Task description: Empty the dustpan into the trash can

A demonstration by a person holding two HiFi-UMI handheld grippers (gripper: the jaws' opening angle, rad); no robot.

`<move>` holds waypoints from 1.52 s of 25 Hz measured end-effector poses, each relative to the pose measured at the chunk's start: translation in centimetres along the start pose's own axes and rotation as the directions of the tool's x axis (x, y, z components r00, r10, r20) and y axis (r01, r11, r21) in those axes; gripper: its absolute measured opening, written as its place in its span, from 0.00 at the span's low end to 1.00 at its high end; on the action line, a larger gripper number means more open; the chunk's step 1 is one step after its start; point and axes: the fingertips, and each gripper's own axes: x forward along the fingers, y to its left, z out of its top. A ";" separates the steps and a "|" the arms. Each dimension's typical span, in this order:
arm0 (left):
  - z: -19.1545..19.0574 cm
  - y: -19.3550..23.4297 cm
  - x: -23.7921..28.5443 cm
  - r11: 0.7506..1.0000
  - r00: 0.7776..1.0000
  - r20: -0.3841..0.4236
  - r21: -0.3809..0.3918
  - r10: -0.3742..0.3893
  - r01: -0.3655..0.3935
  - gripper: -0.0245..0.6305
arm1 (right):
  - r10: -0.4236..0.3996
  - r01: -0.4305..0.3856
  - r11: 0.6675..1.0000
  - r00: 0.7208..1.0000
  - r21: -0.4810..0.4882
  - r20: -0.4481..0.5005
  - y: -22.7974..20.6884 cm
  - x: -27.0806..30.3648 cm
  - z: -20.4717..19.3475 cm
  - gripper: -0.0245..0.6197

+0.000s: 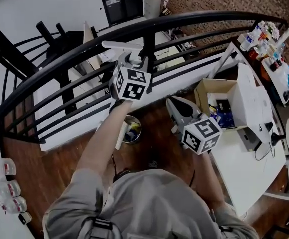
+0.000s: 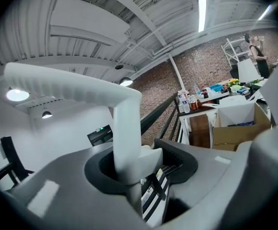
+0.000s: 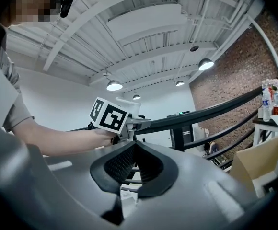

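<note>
My left gripper (image 1: 134,62) is raised in front of the black railing and is shut on the white upright handle of the dustpan (image 1: 122,46). In the left gripper view the handle's post (image 2: 124,128) runs between the pads of the left gripper (image 2: 139,166), its grip bar bending off to the upper left. A white strip (image 1: 119,136) shows below my left forearm; the pan itself is hidden. The small round metal trash can (image 1: 133,128) stands on the wooden floor below, with litter inside. My right gripper (image 1: 179,108) hovers to the right of the can, shut and empty; its pads (image 3: 129,164) meet.
A curved black railing (image 1: 84,49) runs across just beyond both grippers. An open cardboard box (image 1: 219,91) rests on a white table (image 1: 244,168) at the right. Bottles stand at the far right (image 1: 261,34) and on the floor at the left (image 1: 5,188).
</note>
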 end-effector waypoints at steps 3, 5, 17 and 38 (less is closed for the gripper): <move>-0.7 3.2 -3.2 0.999 0.999 0.014 -0.029 0.047 -0.047 0.32 | 0.046 -0.046 0.999 0.999 -0.017 -0.007 2.7 1.6 0.3 0.04; -1.3 5.5 -5.7 0.996 0.997 0.024 -0.054 0.070 -0.068 0.32 | 0.069 -0.070 0.997 0.998 -0.023 -0.009 4.6 2.6 0.4 0.04; -7.7 18.4 -25.5 0.940 0.977 0.048 -0.286 0.208 -0.186 0.32 | 0.228 -0.231 0.970 0.972 -0.075 -0.055 20.2 7.7 -1.1 0.04; -18.1 27.5 -42.8 0.825 0.930 0.000 -0.462 0.368 -0.326 0.32 | 0.313 -0.321 0.943 0.944 -0.085 -0.101 33.2 11.1 -4.7 0.04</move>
